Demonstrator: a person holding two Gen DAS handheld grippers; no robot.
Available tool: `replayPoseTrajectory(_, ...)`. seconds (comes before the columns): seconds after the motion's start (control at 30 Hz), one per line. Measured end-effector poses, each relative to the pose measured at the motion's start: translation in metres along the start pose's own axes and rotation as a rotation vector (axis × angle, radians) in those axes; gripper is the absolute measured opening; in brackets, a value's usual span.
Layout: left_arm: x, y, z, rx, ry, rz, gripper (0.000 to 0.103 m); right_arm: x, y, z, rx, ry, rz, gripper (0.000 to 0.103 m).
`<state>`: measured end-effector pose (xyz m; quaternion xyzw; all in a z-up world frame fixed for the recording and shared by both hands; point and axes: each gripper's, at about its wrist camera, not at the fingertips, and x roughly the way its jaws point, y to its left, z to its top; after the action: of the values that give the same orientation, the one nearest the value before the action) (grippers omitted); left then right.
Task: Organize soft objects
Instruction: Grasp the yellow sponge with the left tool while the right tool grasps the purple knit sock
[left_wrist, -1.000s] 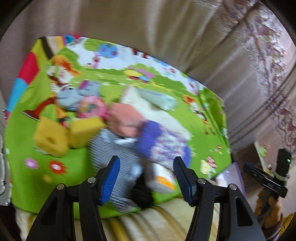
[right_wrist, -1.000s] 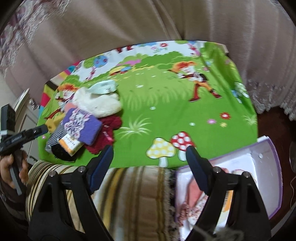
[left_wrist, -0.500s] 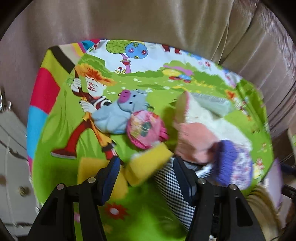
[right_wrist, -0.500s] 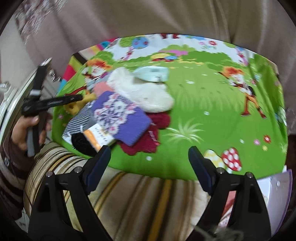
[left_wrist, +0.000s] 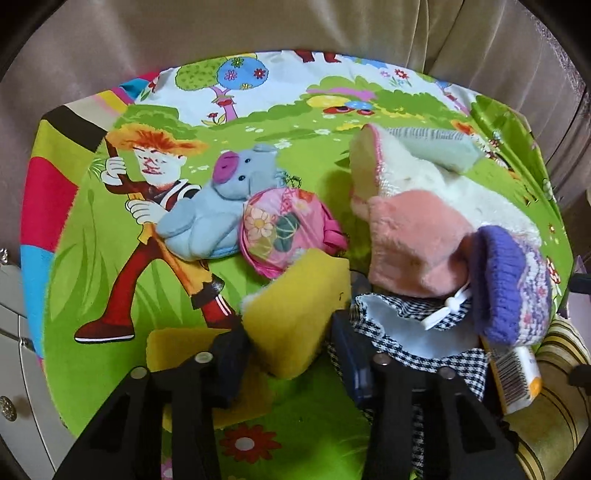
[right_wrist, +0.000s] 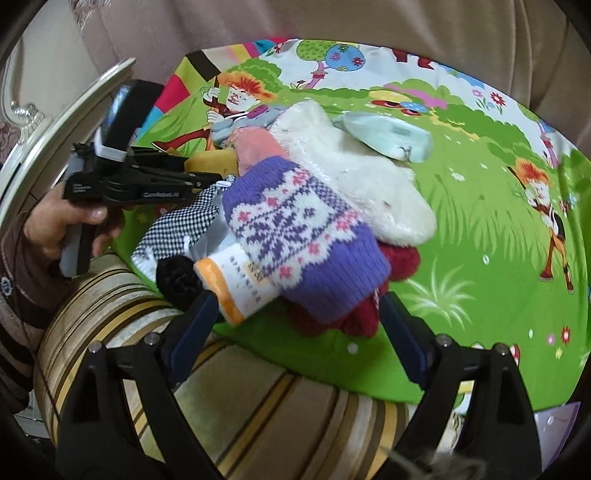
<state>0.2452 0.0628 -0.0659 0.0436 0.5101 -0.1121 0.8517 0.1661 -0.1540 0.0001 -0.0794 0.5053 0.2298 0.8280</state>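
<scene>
Left gripper (left_wrist: 290, 350): jaws are being closed around the yellow sponge block (left_wrist: 295, 314), which was framed loosely half a second ago; firm contact cannot be told.
Right gripper (right_wrist: 295, 325): jaws are being spread wider, nothing held; it has been brought over the purple patterned sock (right_wrist: 299, 236) at the play mat's (right_wrist: 480, 221) near edge.
Sock pile: the white fluffy sock (right_wrist: 354, 177) is overlapped by the purple one.
Meaning: sorting is judged to be starting with the sponge.

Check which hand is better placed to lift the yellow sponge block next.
Left. The left gripper already has the upper yellow sponge block between its jaws, which are closing on it. The right gripper has jaws opening around the purple knit sock, across the pile from the sponge.
</scene>
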Motion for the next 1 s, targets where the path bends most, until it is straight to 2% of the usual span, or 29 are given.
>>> replayPoseTrajectory(0.13,-0.008,0.006,0.0,-0.047,-0.025,-0.042,0.038,0.016,0.006,0.009,-0.044,0.017,-0.03,0.09)
replayPoseTrajectory(0.27,-0.019,0.017,0.002,-0.133,-0.058,-0.127,0.037,0.03,0.01,0.016,-0.08,0.026,-0.056,0.09)
replayPoseTrajectory(0.37,-0.03,0.027,-0.001,-0.223,-0.097,-0.207,0.037,0.034,0.012,0.02,-0.101,0.017,-0.072,0.09)
replayPoseTrajectory(0.47,-0.044,0.032,0.0,-0.265,-0.143,-0.23,0.037,0.037,0.013,0.024,-0.112,0.009,-0.089,0.09)
replayPoseTrajectory(0.57,-0.056,0.036,0.0,-0.317,-0.184,-0.284,0.037,0.041,0.012,0.027,-0.111,0.006,-0.093,0.09)
replayPoseTrajectory(0.63,-0.063,0.036,0.0,-0.343,-0.202,-0.313,0.037,0.042,0.013,0.029,-0.12,-0.011,-0.098,0.085)
replayPoseTrajectory(0.7,-0.069,0.032,-0.002,-0.345,-0.215,-0.321,0.037,0.043,0.008,0.03,-0.095,-0.014,-0.066,0.068)
replayPoseTrajectory(0.73,-0.072,0.03,-0.002,-0.345,-0.22,-0.329,0.037,0.044,0.004,0.03,-0.071,-0.017,-0.049,0.063)
replayPoseTrajectory(0.77,-0.074,0.028,-0.002,-0.345,-0.225,-0.341,0.037,0.044,0.003,0.028,-0.063,-0.019,-0.047,0.051)
replayPoseTrajectory(0.8,-0.077,0.025,-0.003,-0.345,-0.231,-0.357,0.037,0.043,0.001,0.027,-0.059,-0.022,-0.042,0.043)
replayPoseTrajectory(0.83,-0.078,0.023,-0.003,-0.344,-0.234,-0.362,0.037,0.042,0.0,0.026,-0.052,-0.028,-0.03,0.04)
replayPoseTrajectory(0.9,-0.082,0.018,-0.004,-0.339,-0.242,-0.371,0.037,0.038,-0.003,0.025,-0.029,-0.043,-0.002,0.025)
replayPoseTrajectory(1.0,-0.087,0.013,-0.005,-0.334,-0.247,-0.381,0.037,0.031,-0.003,0.022,-0.002,-0.063,0.027,0.021)
